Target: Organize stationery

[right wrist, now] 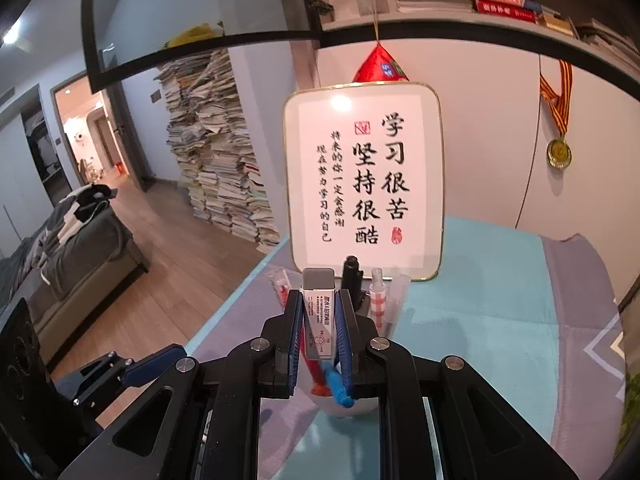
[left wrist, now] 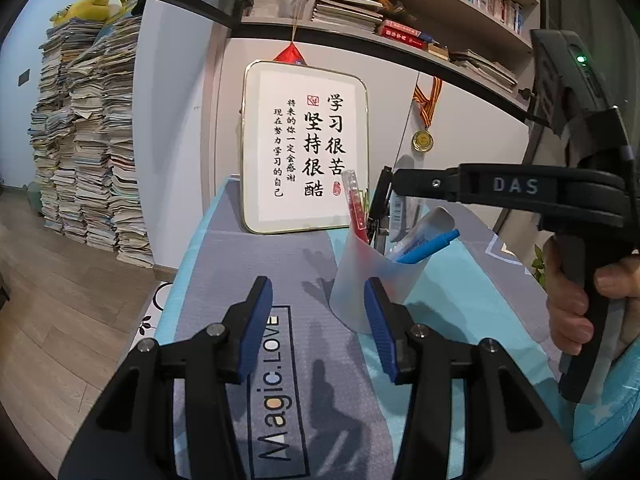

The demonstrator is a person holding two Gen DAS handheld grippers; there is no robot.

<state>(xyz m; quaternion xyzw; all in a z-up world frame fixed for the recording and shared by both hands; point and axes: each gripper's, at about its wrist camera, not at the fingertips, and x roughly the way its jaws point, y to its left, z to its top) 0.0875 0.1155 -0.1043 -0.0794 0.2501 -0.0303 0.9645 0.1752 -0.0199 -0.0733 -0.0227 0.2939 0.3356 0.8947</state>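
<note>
A frosted translucent cup [left wrist: 360,280] stands on the cloth-covered table [left wrist: 224,256] with a red pen [left wrist: 358,216] and a blue pen [left wrist: 424,248] in it. My left gripper [left wrist: 318,282] is open; the cup sits just outside the gap, against the right blue pad [left wrist: 378,312], and nothing is between the pads. My right gripper [right wrist: 319,294] is shut on a white-sleeved eraser [right wrist: 318,320], held directly over the cup's mouth [right wrist: 344,408]. In the left wrist view a hand [left wrist: 568,300] holds the right gripper [left wrist: 386,200] above the cup.
A framed calligraphy sign [right wrist: 364,184] stands at the table's back. A black marker [right wrist: 352,272] and a checked pen [right wrist: 378,300] show beyond the eraser. The table's left edge drops to a wood floor with a tall paper stack [left wrist: 88,140]. Shelves [left wrist: 360,20] hang overhead.
</note>
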